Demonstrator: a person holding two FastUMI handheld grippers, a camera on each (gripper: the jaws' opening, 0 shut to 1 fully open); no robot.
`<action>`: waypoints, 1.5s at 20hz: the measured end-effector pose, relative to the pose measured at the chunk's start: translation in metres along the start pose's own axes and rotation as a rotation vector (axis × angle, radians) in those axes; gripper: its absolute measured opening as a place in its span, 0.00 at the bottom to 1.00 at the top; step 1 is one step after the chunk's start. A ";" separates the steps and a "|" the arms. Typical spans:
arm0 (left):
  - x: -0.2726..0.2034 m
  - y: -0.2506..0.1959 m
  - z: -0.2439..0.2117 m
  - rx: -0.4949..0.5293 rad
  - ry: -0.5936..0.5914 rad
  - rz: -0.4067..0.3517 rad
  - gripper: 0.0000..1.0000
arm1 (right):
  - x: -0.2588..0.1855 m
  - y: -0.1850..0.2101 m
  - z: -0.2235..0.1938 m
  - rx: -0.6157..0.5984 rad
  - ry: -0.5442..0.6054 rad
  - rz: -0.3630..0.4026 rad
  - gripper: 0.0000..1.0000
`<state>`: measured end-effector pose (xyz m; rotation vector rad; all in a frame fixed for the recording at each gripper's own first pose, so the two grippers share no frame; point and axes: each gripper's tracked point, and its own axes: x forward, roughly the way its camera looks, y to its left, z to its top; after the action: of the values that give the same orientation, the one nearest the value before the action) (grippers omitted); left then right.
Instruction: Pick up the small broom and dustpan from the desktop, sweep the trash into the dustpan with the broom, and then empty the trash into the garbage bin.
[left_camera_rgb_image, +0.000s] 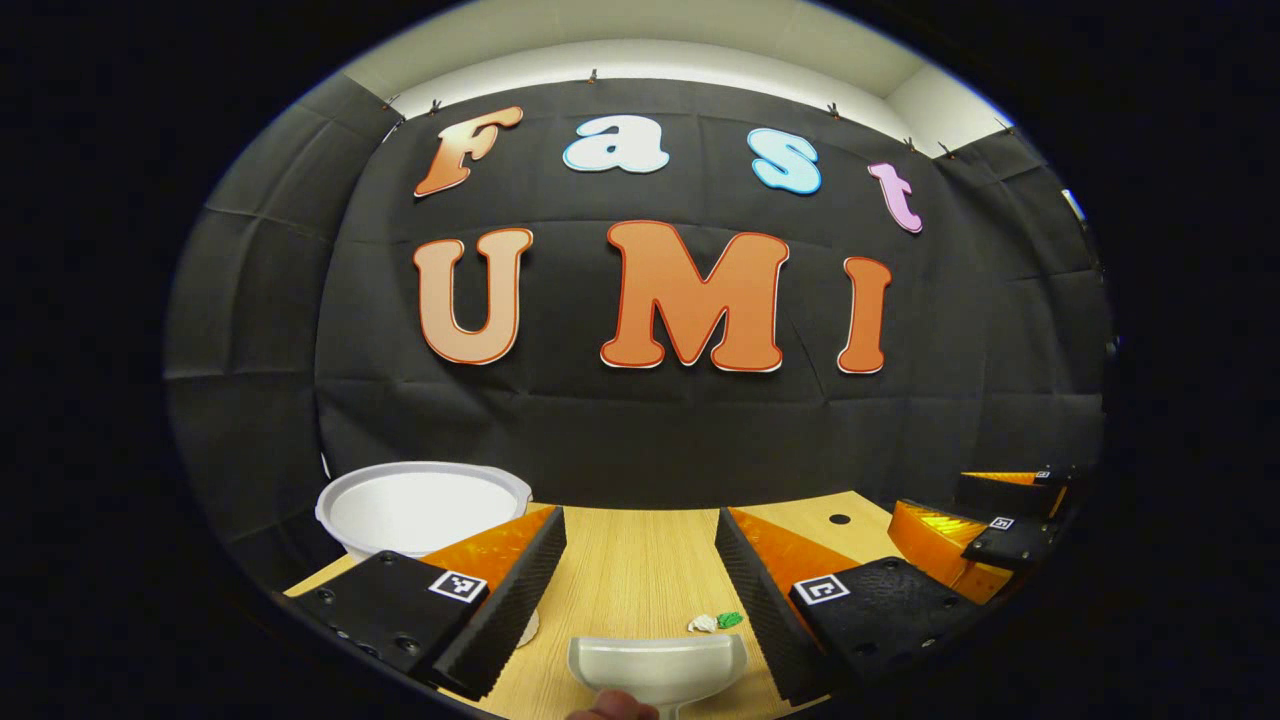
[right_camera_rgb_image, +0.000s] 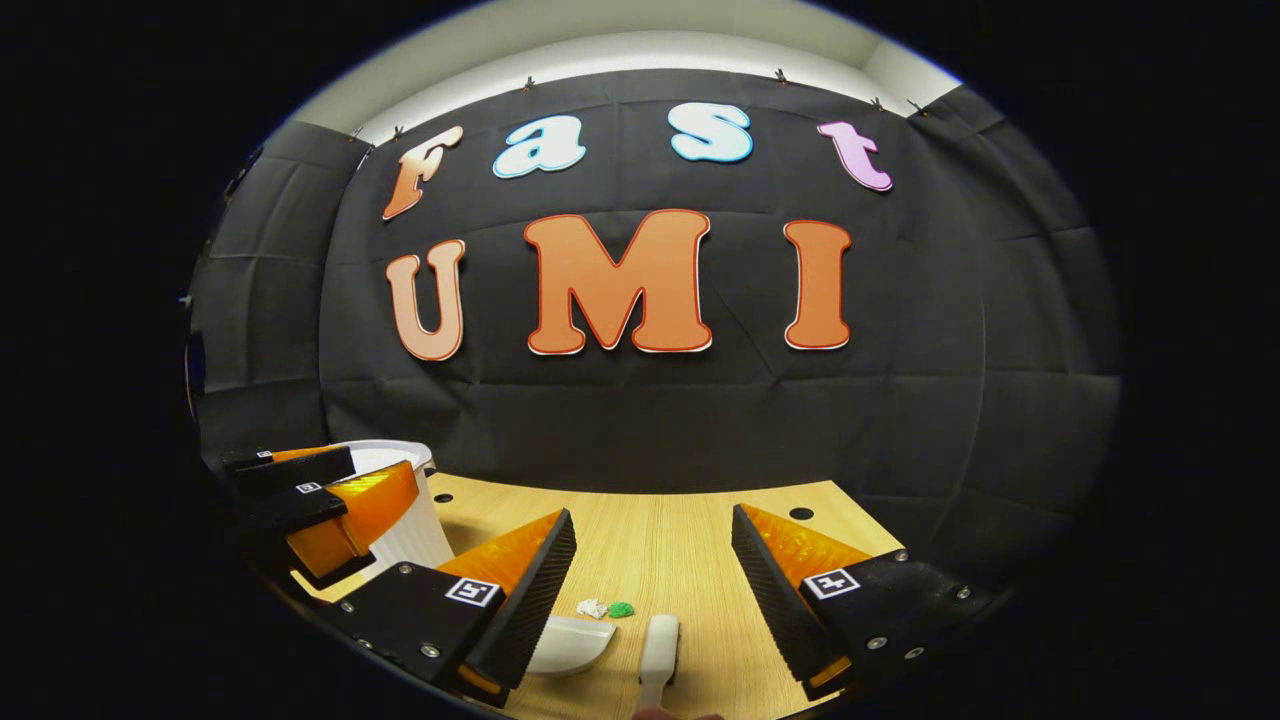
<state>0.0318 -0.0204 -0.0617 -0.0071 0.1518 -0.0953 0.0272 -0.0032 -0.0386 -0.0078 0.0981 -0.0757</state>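
Both tools are still lying on the wooden desktop (right_camera_rgb_image: 690, 545), untouched. The left gripper (left_camera_rgb_image: 640, 570) is held with its fingers spread wide above the white dustpan (left_camera_rgb_image: 657, 672), and the right gripper (right_camera_rgb_image: 655, 575) is likewise spread, with the small broom (right_camera_rgb_image: 660, 645) lying below the gap. Nothing is grasped by either.

Taking the dustpan as landmark: the trash, a white scrap (left_camera_rgb_image: 703, 623) touching a green scrap (left_camera_rgb_image: 729, 619), lies just beyond its right corner; the broom is seen just to its right in the right gripper view; the white garbage bin (left_camera_rgb_image: 420, 505) stands well beyond it to the left, against the booth wall.

The scraps are small, crumpled and probably light, so they could be scattered by a careless descent or a hard sweep. The dustpan looks like smooth, glossy plastic with a curved, shallow scoop; it could slip between the ribbed finger pads if caught at its rounded rim. The broom's narrow white handle could roll or twist if pinched off-centre. The bin's wall appears ribbed, its rim round and wide; in the right gripper view the left gripper is seen close against it, so a knock is possible.
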 end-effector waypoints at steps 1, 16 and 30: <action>0.000 0.000 -0.001 0.002 0.001 0.000 0.95 | 0.001 0.000 -0.001 -0.002 0.001 0.002 0.94; 0.004 0.010 0.003 0.013 -0.015 0.027 0.95 | 0.006 -0.001 0.004 -0.012 -0.025 -0.015 0.94; 0.015 0.002 -0.036 0.001 0.119 0.008 0.95 | 0.016 0.004 -0.029 -0.023 0.087 0.011 0.94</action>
<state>0.0410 -0.0198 -0.0994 -0.0001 0.2711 -0.0875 0.0409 -0.0002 -0.0694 -0.0274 0.1858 -0.0638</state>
